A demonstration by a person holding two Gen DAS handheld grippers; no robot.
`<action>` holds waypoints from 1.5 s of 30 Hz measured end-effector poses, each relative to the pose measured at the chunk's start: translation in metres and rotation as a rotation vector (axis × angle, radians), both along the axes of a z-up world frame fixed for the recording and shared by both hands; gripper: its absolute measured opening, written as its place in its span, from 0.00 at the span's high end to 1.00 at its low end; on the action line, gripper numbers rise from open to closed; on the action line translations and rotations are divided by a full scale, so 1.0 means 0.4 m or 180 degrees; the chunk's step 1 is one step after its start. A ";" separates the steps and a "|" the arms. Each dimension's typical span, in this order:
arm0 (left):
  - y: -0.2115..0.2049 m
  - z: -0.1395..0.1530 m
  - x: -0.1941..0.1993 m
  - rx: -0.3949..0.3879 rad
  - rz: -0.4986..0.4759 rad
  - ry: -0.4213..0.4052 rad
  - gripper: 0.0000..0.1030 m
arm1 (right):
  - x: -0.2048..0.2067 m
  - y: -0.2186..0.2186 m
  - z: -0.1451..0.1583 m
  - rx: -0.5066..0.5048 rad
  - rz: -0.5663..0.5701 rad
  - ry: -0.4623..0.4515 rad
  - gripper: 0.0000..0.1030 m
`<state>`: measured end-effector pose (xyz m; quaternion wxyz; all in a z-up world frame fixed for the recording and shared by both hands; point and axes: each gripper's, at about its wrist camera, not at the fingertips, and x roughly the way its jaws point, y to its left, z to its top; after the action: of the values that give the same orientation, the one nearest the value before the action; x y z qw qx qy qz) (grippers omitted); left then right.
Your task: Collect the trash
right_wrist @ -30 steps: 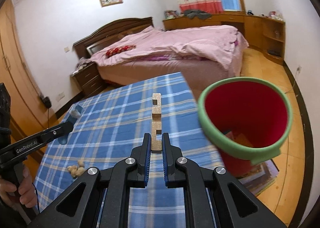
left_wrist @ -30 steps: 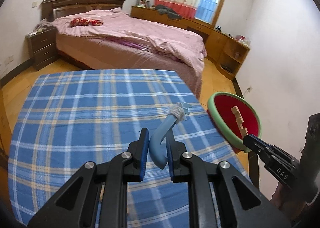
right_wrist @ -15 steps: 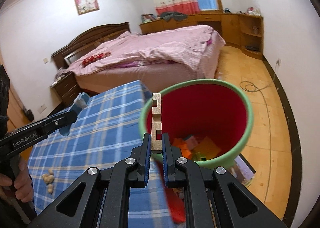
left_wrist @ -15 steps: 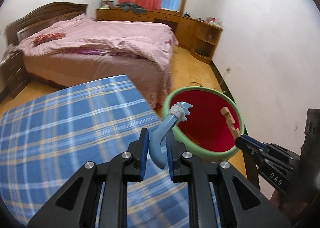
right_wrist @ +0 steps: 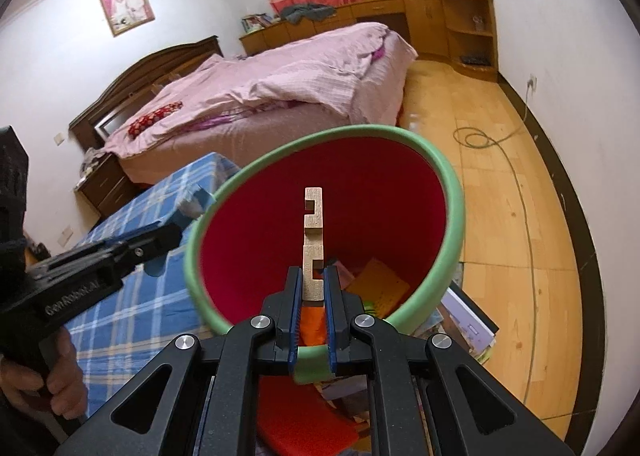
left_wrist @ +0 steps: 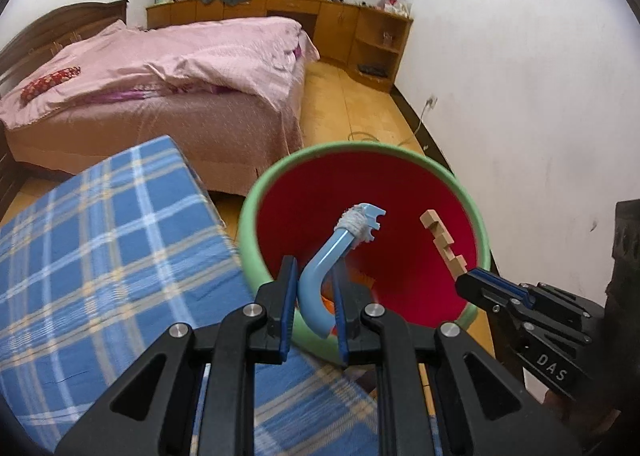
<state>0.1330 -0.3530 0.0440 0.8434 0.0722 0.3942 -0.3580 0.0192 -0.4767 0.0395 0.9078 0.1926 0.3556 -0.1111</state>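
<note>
A second ago we were holding both pieces over the blue plaid tabletop (left_wrist: 100, 256); now we are holding them past its edge, over the green-rimmed red bin (right_wrist: 452, 192). Orange and yellow scraps are lying in its bottom. Our left gripper (left_wrist: 314, 296) is clamping the curved blue tube (left_wrist: 320, 276), its taped end arcing forward. Our right gripper (right_wrist: 312, 296) is pinching the notched wooden block (right_wrist: 313, 240), its long axis pointing straight ahead.

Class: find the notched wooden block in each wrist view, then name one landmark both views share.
Left wrist view: the notched wooden block is right of centre, slanting against the bin's red inside, held by the right gripper.
Right wrist view: the block stands upright at centre, between that gripper's shut jaws.
Shared landmark: the green-rimmed red bin.
</note>
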 end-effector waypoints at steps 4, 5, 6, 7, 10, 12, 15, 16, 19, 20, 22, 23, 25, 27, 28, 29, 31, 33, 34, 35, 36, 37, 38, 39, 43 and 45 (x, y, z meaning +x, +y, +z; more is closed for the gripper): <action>-0.025 -0.025 0.006 0.0073 -0.0004 0.0017 0.84 | 0.006 -0.015 -0.020 0.0041 -0.0043 0.0065 0.89; -0.029 -0.029 0.007 0.0104 0.0009 0.0026 0.84 | 0.006 -0.017 -0.022 0.0054 -0.0045 0.0066 0.88; -0.032 -0.033 0.008 0.0136 0.0016 0.0040 0.81 | 0.006 -0.020 -0.023 0.0067 -0.0051 0.0065 0.88; -0.034 -0.036 0.008 0.0171 0.0033 0.0050 0.74 | 0.006 -0.021 -0.024 0.0085 -0.0064 0.0068 0.88; -0.029 -0.036 0.010 0.0195 0.0092 0.0032 0.67 | 0.010 -0.021 -0.020 0.0100 -0.0090 0.0064 0.88; -0.020 -0.032 0.011 0.0186 0.0115 0.0040 0.67 | 0.008 -0.016 -0.014 0.0101 -0.0110 0.0063 0.85; 0.003 -0.021 0.012 0.0148 0.0168 0.0069 0.67 | -0.004 -0.004 -0.001 0.0097 -0.0099 0.0012 0.78; 0.013 -0.016 0.010 0.0137 0.0187 0.0075 0.67 | -0.009 0.001 0.004 0.0096 -0.0085 -0.0012 0.76; 0.041 0.002 0.001 0.0122 0.0229 0.0075 0.67 | -0.017 0.018 0.024 0.0095 -0.0047 -0.0081 0.70; 0.050 0.007 0.000 0.0114 0.0246 0.0076 0.67 | -0.023 0.027 0.031 0.0091 -0.0030 -0.0100 0.68; 0.076 0.021 -0.009 0.0095 0.0297 0.0078 0.67 | -0.031 0.048 0.044 0.0089 -0.0001 -0.0118 0.57; 0.086 0.026 -0.010 0.0092 0.0313 0.0075 0.67 | -0.035 0.057 0.050 0.0095 0.0008 -0.0127 0.51; 0.113 0.040 -0.021 0.0081 0.0350 0.0059 0.67 | -0.042 0.078 0.062 0.0120 0.0051 -0.0162 0.48; 0.140 0.052 -0.030 0.0039 0.0375 0.0085 0.67 | -0.047 0.094 0.072 0.0133 0.0095 -0.0189 0.46; 0.155 0.058 -0.035 0.0008 0.0388 0.0103 0.67 | -0.051 0.107 0.079 0.0139 0.0130 -0.0219 0.44; 0.172 0.065 -0.042 -0.0022 0.0407 0.0116 0.67 | -0.055 0.116 0.083 0.0145 0.0149 -0.0240 0.41; 0.203 0.078 -0.056 -0.0044 0.0452 0.0098 0.67 | -0.065 0.134 0.094 0.0162 0.0180 -0.0289 0.37; 0.237 0.092 -0.074 -0.0051 0.0508 0.0057 0.67 | -0.073 0.154 0.102 0.0179 0.0209 -0.0321 0.36; 0.251 0.096 -0.077 -0.0068 0.0523 0.0049 0.67 | -0.077 0.162 0.105 0.0184 0.0220 -0.0329 0.36; 0.269 0.103 -0.086 -0.0090 0.0539 0.0040 0.67 | -0.080 0.172 0.108 0.0191 0.0235 -0.0335 0.35; 0.286 0.109 -0.094 -0.0106 0.0560 0.0029 0.67 | -0.081 0.183 0.112 0.0200 0.0255 -0.0342 0.32; 0.304 0.114 -0.101 -0.0120 0.0587 0.0014 0.67 | -0.085 0.198 0.117 0.0210 0.0285 -0.0356 0.31; 0.319 0.118 -0.106 -0.0129 0.0613 0.0003 0.67 | -0.086 0.207 0.119 0.0213 0.0299 -0.0364 0.28; 0.336 0.121 -0.113 -0.0131 0.0643 -0.0006 0.67 | -0.089 0.222 0.124 0.0210 0.0322 -0.0375 0.27; 0.400 0.132 -0.134 -0.0111 0.0796 -0.0047 0.58 | -0.097 0.278 0.141 0.0163 0.0422 -0.0408 0.26; 0.437 0.136 -0.146 -0.0104 0.0890 -0.0074 0.55 | -0.100 0.306 0.147 0.0144 0.0480 -0.0425 0.25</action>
<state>0.0745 -0.1783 0.0982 0.8906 0.0069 0.3847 -0.2424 -0.0208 -0.3544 0.0985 0.9307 0.1927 0.3102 -0.0213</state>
